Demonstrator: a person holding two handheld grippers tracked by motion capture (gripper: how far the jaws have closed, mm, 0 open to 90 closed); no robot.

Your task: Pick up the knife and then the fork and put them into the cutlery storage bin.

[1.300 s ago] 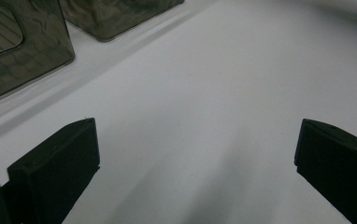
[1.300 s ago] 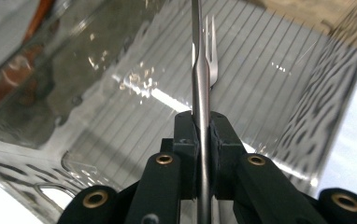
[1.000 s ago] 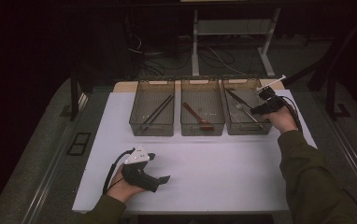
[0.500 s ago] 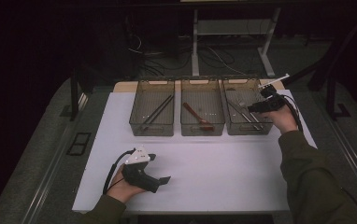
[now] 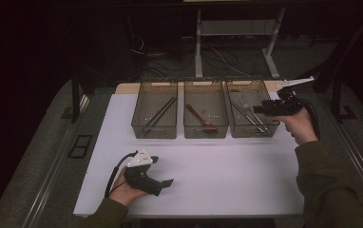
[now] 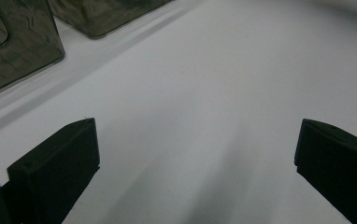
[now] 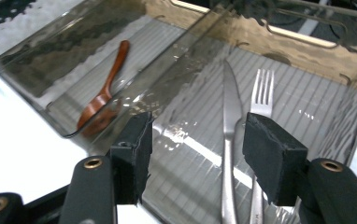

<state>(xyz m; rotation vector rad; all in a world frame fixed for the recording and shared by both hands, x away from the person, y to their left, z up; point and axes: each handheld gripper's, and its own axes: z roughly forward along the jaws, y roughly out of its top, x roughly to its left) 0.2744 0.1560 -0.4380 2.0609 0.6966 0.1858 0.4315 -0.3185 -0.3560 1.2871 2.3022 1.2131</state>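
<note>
**Right gripper drops in over the cutlery bin**

My right gripper (image 5: 261, 109) has moved since a second ago: from just off the right bin's (image 5: 252, 133) far corner it has come down and leftward, and now hangs over the bin's right side. Jaws stand apart, nothing between them. In the right gripper view the knife (image 7: 230, 140) lies between the two jaws, the fork (image 7: 260, 100) just beside it, partly behind the right jaw. I judge this as lining up for a pick, most likely the knife; no contact yet.

My left gripper (image 5: 166, 182) has not shifted. It rests low on the white table (image 5: 227, 175), near the front edge, jaws wide and empty.

The wooden spoon (image 7: 103, 95) lies in the middle bin (image 5: 205, 130); dark chopsticks (image 5: 159, 114) lie in the left bin (image 5: 154, 131).

Hard to make out:
- knife and fork handles run off the bottom of the right gripper view
- whether knife and fork touch lower down
- height of the jaws above the bin floor
- the high view is dim; cutlery there reads as thin streaks
</note>
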